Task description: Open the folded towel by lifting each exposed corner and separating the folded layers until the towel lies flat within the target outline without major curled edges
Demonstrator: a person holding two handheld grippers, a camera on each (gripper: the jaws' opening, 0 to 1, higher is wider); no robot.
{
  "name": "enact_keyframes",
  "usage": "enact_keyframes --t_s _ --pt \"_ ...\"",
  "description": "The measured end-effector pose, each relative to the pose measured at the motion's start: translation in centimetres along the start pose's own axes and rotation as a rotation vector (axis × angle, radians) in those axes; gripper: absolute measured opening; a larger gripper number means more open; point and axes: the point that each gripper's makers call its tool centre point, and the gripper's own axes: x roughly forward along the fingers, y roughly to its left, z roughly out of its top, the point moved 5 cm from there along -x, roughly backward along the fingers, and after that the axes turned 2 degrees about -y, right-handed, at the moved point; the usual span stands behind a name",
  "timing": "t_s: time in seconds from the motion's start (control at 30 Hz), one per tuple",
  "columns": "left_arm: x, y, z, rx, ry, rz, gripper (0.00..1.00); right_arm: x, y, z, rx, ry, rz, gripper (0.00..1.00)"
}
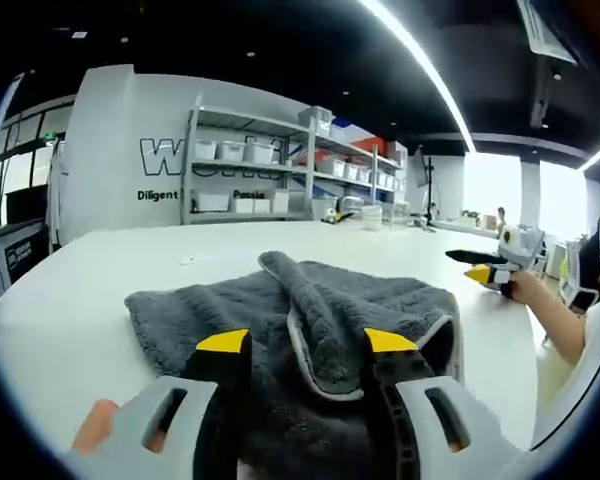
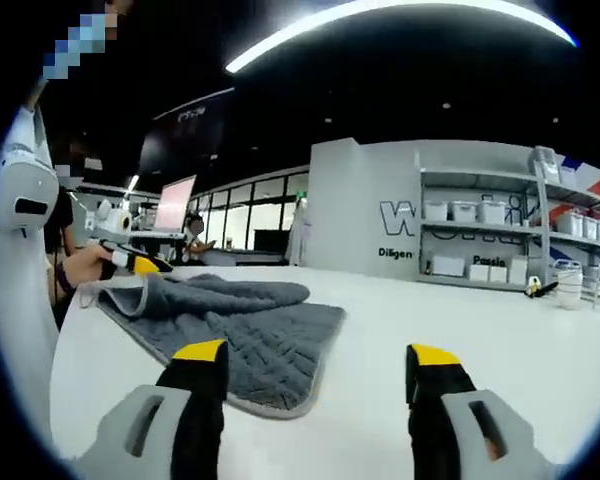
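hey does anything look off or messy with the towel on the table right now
Yes. The grey towel is not flat: a folded layer is bunched up in a ridge across its middle, with a curled light-edged flap nearest the left gripper. Nothing looks spilled or damaged.

grey towel, white table, yellow-tipped jaws

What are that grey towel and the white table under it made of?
The towel looks like soft plush microfibre or terry: fuzzy matte pile, pressed pattern, and a pale stitched edge. The table seems a smooth, hard white laminate or similar, faintly glossy; the exact material is unclear.
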Motion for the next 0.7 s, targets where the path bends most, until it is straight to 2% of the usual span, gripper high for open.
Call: enact_keyframes --t_s 0.07,0.23,0.33,0.7 --pt "0.0 0.0 0.1 -0.013 -0.007 -0.001 0.65 0.1 0.2 -0.1 0.002 0.011 0.017 0.96" --pt "0.0 -0.3 0.2 -0.014 -0.014 -0.013 0.74 0.1 0.5 -0.4 -0.016 0.034 0.035 0.99" --pt "0.2 -0.3 -0.1 -0.037 0.003 -0.001 0.87 0.1 0.7 -0.6 -0.025 0.05 0.047 0.99" --pt "0.5 -0.5 -0.3 -0.048 0.017 -0.006 0.97 0.3 0.8 -1.1 -0.035 0.084 0.046 0.99"
